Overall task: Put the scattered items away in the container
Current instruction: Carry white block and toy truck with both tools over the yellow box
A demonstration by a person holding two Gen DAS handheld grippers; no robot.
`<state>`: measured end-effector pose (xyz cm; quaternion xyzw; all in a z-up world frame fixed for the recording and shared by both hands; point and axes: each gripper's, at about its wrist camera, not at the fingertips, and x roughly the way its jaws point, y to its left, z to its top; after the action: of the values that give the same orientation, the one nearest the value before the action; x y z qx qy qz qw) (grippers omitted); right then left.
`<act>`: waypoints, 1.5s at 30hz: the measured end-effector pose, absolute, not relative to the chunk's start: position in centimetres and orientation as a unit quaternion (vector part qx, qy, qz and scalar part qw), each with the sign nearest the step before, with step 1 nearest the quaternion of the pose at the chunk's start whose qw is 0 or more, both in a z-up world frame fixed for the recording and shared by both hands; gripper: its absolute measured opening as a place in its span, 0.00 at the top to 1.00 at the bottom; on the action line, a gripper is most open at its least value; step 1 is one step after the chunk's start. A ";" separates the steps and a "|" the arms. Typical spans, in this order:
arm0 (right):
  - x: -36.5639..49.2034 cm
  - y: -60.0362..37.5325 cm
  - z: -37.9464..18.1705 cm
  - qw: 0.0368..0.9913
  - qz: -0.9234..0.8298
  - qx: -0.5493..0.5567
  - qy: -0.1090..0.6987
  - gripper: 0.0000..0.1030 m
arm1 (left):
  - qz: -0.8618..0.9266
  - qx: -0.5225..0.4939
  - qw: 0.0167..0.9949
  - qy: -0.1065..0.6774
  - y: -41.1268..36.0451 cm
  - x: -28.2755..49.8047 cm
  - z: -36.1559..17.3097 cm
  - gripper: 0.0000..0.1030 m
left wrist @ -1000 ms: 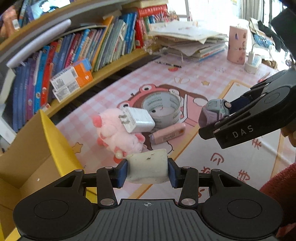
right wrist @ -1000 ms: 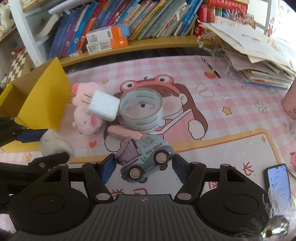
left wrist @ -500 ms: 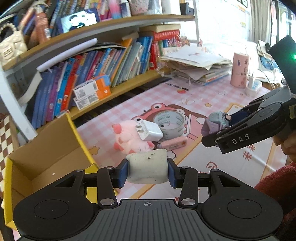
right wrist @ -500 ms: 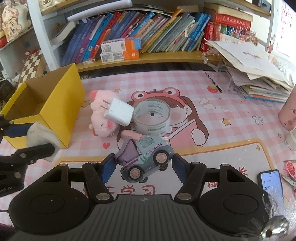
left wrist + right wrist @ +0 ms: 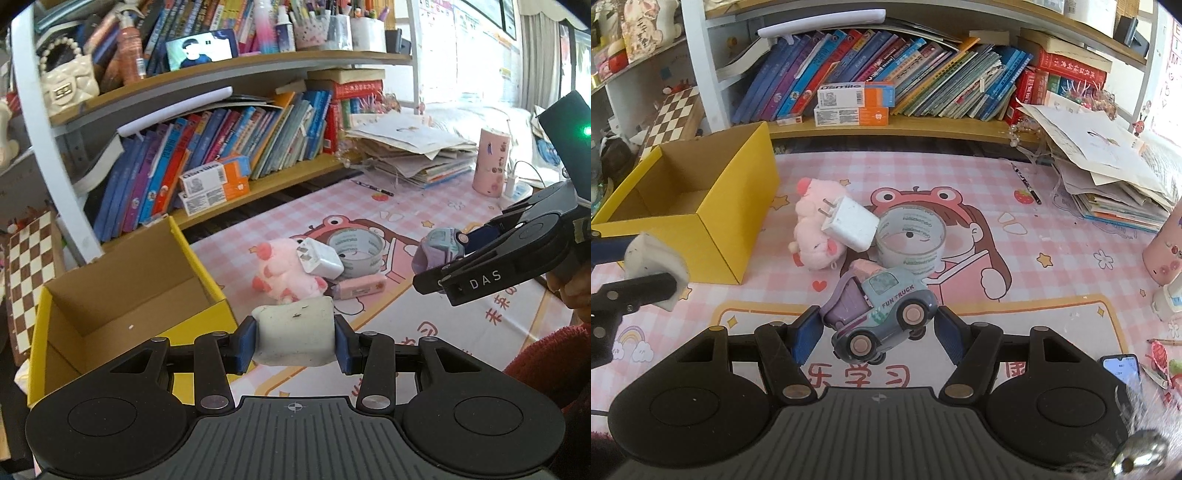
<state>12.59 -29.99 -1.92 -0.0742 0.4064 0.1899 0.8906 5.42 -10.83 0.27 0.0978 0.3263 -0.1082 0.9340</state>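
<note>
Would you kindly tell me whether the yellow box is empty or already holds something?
Empty, as far as visible: the yellow box shows bare cardboard floor and walls; its near corner is hidden in both views.

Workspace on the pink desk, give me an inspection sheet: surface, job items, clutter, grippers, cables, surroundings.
Surface: pink checked mat with cartoon print.
Job's things: yellow box, open, looks empty; pink plush, white charger plug leaning on it, tape roll and pink eraser loose on the mat.
Clutter: paper stack, pen, phone, pink cup.
Grippers: left gripper shut on white sponge; right gripper shut on toy truck.
Cables: white lead by the cup.
Surroundings: bookshelf, chessboard.
</note>
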 end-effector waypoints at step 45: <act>17.3 -15.2 2.8 0.845 0.402 -0.159 0.314 0.38 | 0.045 0.047 0.954 0.293 0.4 7.5 3.6 0.60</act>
<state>17.34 -15.15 2.78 -0.1594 0.3139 0.4016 0.8455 7.52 0.36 3.64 0.0471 0.2932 0.0451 0.9538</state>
